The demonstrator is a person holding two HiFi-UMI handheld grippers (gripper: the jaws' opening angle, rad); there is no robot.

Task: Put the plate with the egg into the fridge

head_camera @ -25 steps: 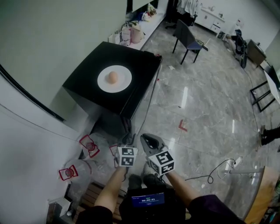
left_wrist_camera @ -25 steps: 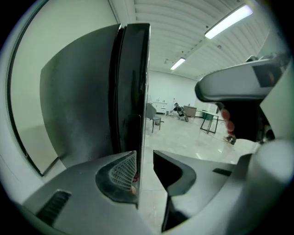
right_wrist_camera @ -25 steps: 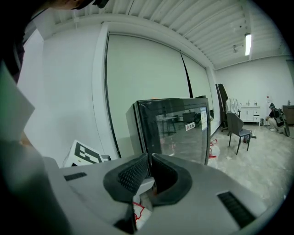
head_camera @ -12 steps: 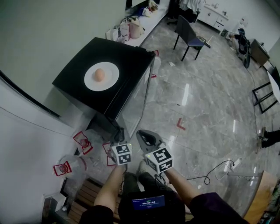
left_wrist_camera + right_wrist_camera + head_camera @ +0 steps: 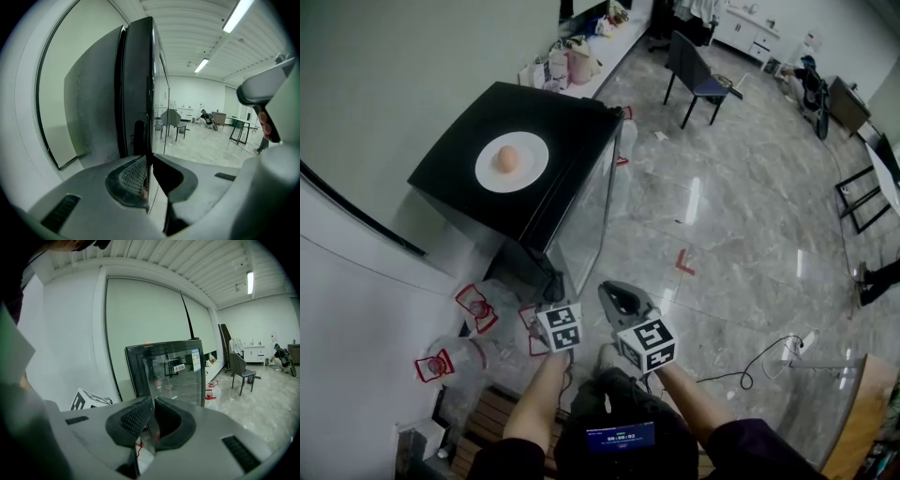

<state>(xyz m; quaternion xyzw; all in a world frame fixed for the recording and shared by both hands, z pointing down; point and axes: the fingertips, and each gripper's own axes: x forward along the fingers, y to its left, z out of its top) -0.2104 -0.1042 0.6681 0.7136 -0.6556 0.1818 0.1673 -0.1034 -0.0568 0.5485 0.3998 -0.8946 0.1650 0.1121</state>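
The left gripper [image 5: 149,161] has its jaws only a narrow gap apart, and they have just been closing. The front edge of the fridge door [image 5: 151,101] runs straight down into this gap, so the edge stands between the jaws. I see no pad clearly pressed on it. To the left of these jaws is the dark side wall of the fridge [image 5: 572,141], and to their right is the glass of the door, which shows reflections of the room.

The right gripper [image 5: 152,404] has its jaws together, and they hold nothing. Ahead of them, a little apart, stands the fridge with its glass front turned toward them. Just to the left of these jaws the marker cube [image 5: 89,401] of the left gripper shows.

The plate [image 5: 530,155] lies on the flat black top of the fridge with the egg [image 5: 507,159] in its middle. It is above and ahead of both pairs of jaws and well apart from them. Neither gripper touches it.

On the floor to the left of the jaws lie some red-framed markers [image 5: 476,307]. To the right of the right jaws a cable [image 5: 759,361] lies on the floor. Far ahead, beyond the fridge, stands a chair [image 5: 694,80].
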